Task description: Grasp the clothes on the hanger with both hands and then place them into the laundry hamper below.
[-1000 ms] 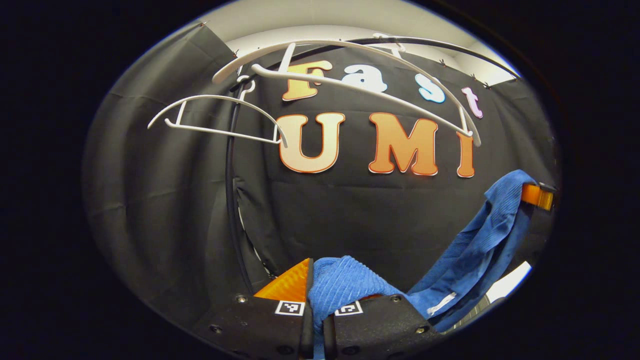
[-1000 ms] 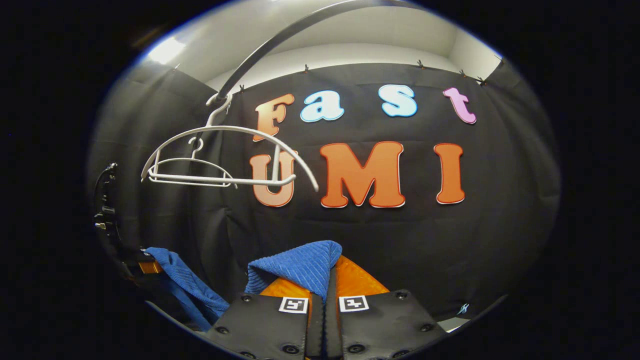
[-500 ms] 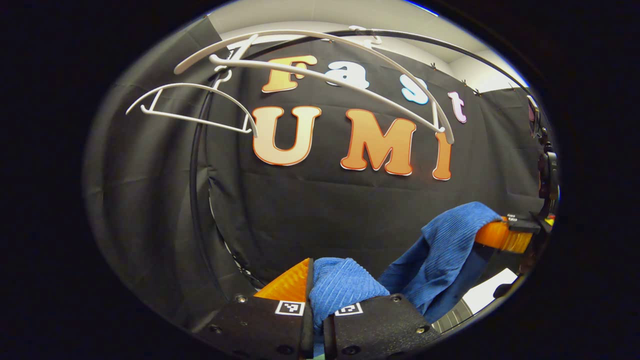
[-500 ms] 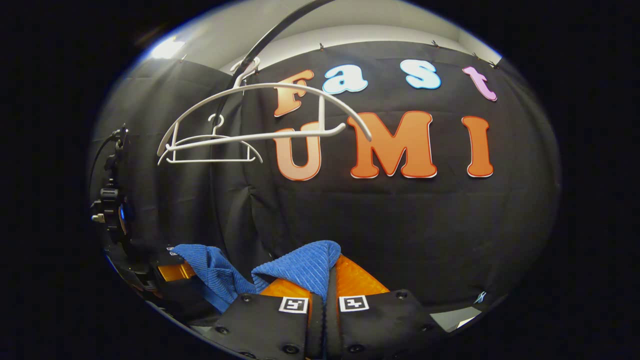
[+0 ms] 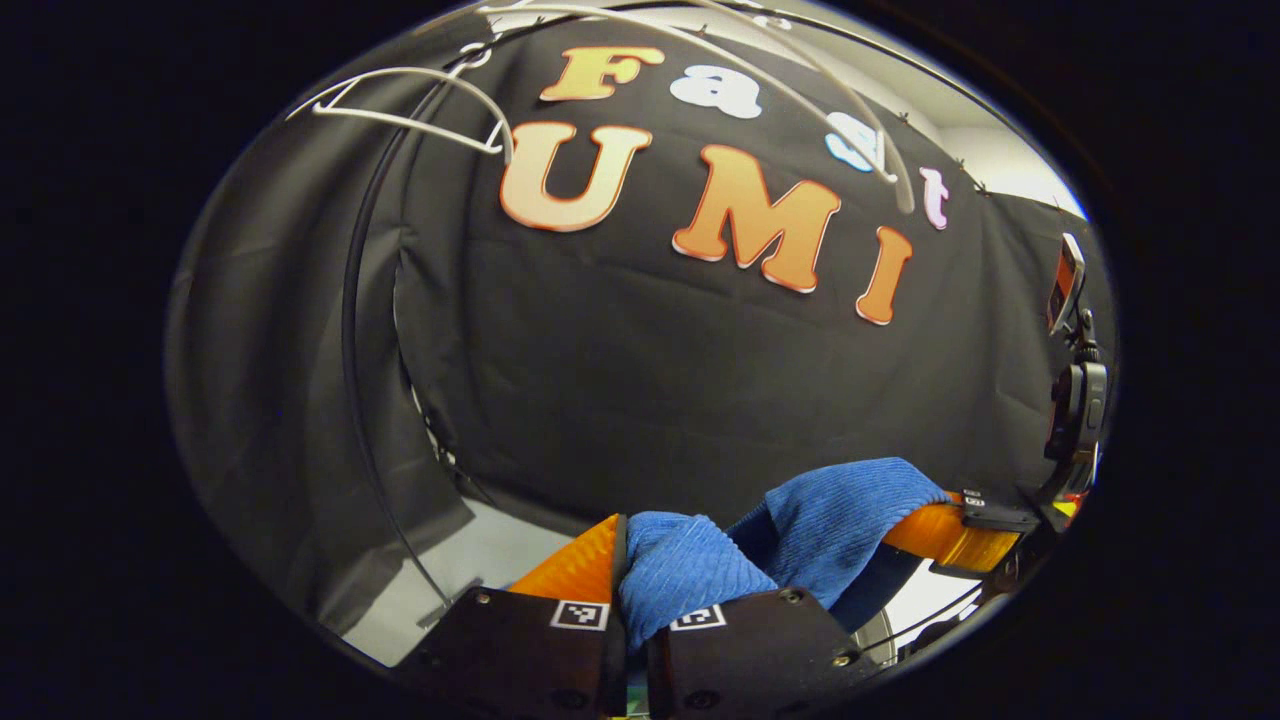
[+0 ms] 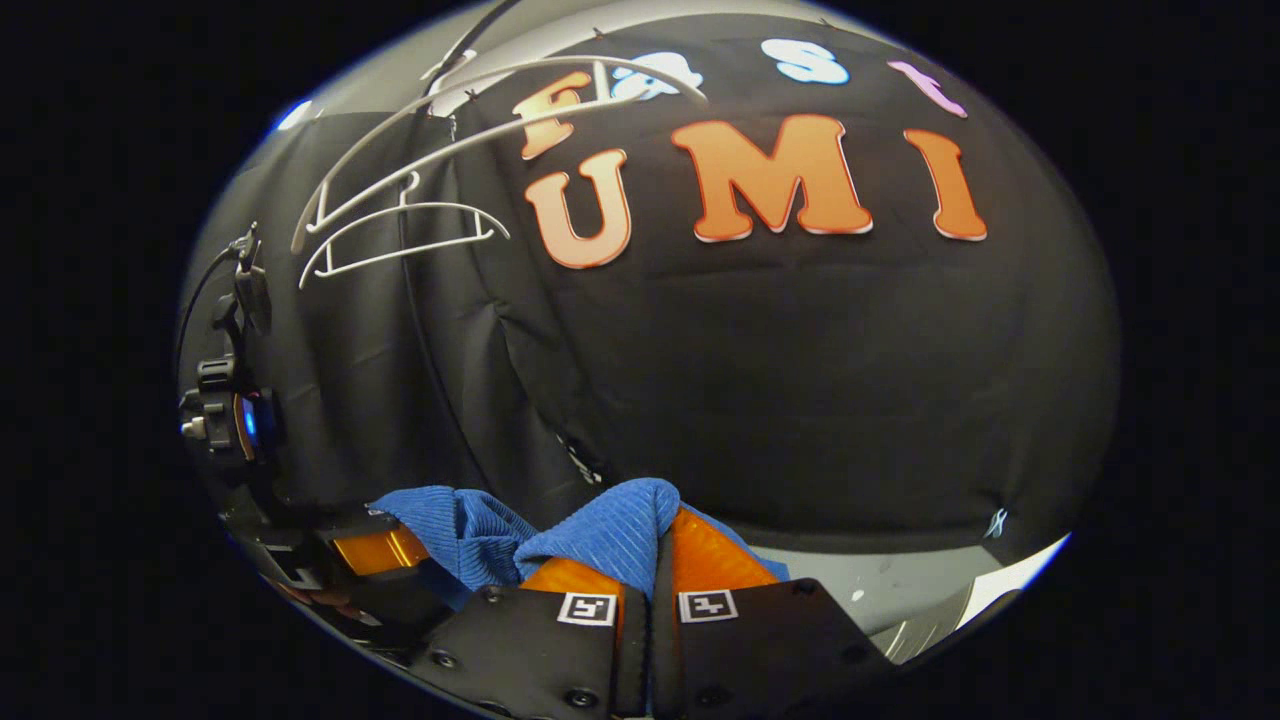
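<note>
Clamping a fold of blue ribbed garment [image 5: 690, 580], the left gripper [image 5: 628, 575] has both fingers pressed together on the cloth at the bottom of the left gripper view. From there the garment runs rightward in a loose hump to the right gripper [image 5: 950, 535], which sits near the lower right edge. In the right gripper view, the right gripper [image 6: 652, 560] is likewise closed tight on a peak of the same blue garment [image 6: 615, 535], and the cloth sags leftward to the left gripper [image 6: 375, 550] just beside it. White plastic hangers [image 5: 410, 105] hang bare on a dark curved rail [image 5: 355, 330] high at the upper left, well apart from the garment; the right gripper view shows them too [image 6: 400, 215]. Black booth cloth [image 5: 640, 390] fills the background behind both grippers, with open room between cloth and fingers. A pale floor [image 5: 470, 560] shows in strips below the curtain hem. The garment's lower part is cut off behind the gripper bodies, so its full shape cannot be made out.
</note>
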A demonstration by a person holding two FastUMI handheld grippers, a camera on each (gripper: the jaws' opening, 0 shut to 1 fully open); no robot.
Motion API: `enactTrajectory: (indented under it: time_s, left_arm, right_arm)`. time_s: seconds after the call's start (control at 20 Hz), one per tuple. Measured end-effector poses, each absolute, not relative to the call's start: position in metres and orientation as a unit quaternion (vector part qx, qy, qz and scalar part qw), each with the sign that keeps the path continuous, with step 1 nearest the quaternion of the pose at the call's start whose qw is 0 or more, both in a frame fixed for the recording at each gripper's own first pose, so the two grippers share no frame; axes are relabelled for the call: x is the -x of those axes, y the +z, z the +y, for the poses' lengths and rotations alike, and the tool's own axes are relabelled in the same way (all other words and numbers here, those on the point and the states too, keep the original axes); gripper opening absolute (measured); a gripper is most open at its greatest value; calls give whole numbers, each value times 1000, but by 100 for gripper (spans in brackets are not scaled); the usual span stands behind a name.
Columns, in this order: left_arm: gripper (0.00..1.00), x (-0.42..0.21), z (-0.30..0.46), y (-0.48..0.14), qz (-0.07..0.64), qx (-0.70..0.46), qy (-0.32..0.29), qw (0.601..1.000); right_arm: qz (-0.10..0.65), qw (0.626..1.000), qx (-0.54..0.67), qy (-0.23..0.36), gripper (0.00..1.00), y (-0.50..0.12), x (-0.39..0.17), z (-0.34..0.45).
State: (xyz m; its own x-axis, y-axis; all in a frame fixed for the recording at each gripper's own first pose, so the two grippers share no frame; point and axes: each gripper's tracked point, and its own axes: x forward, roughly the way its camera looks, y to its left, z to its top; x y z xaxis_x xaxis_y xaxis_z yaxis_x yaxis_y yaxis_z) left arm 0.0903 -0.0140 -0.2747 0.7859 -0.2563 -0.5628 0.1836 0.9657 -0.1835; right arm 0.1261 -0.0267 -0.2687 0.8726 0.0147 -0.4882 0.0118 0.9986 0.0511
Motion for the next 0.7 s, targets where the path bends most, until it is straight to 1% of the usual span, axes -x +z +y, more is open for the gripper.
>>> enactTrajectory:
  time_s: [0.25, 0.45, 0.55, 0.65, 0.7]
  left_arm:
    - [10, -65, -28, -327, 375, 62, -102, 919]
    - [10, -32, -42, -371, 451, 50, -113, 884]
    - [10, -5, -50, -390, 499, 62, -129, 855]
    - [11, 11, -51, -401, 529, 61, -120, 838]
    - [17, 11, -50, -403, 538, 60, -110, 833]
  right_arm:
    - [327, 944, -37, -4, 10, -332, -106, -25]
    - [397, 917, -49, -9, 10, -378, -78, -23]
    - [439, 897, -52, -16, 10, -402, -63, -28]
    - [468, 881, -64, -26, 11, -421, -48, -33]
    - [476, 876, -67, -32, 11, -428, -45, -34]
